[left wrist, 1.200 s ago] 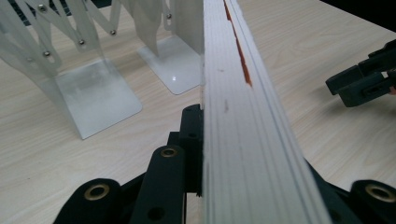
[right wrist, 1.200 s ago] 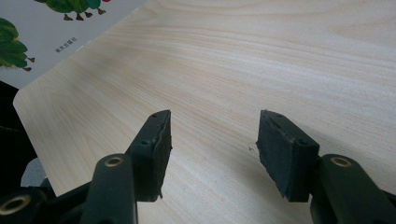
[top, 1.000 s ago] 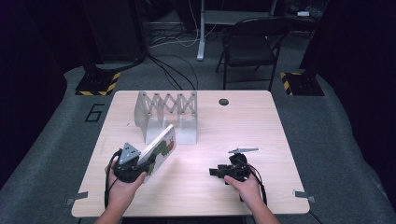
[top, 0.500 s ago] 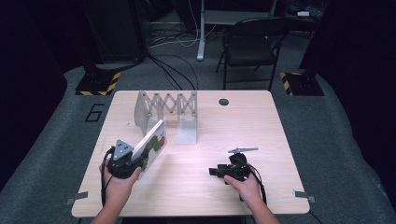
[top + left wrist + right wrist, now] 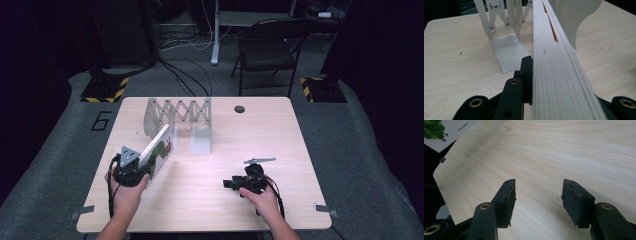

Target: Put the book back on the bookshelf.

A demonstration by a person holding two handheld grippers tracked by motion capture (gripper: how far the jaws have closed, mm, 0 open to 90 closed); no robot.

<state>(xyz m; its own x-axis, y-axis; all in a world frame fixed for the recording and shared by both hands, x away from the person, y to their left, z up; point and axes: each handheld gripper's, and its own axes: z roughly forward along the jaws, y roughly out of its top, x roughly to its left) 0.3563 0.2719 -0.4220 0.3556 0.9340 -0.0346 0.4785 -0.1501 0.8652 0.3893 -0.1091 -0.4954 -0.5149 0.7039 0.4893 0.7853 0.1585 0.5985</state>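
Tabletop: left hand-held gripper [image 5: 142,170] tilts book [image 5: 159,148].

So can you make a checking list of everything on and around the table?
Surface: light wooden table, with a small dark round spot near the far edge.
Job's things: book held on edge, pointing at the metal folding rack.
Clutter: nothing seen.
Grippers: left gripper shut on the book; right gripper open, low over bare wood.
Cables: black ones on the floor behind the table.
Surroundings: folding chair, grey floor, striped blocks.
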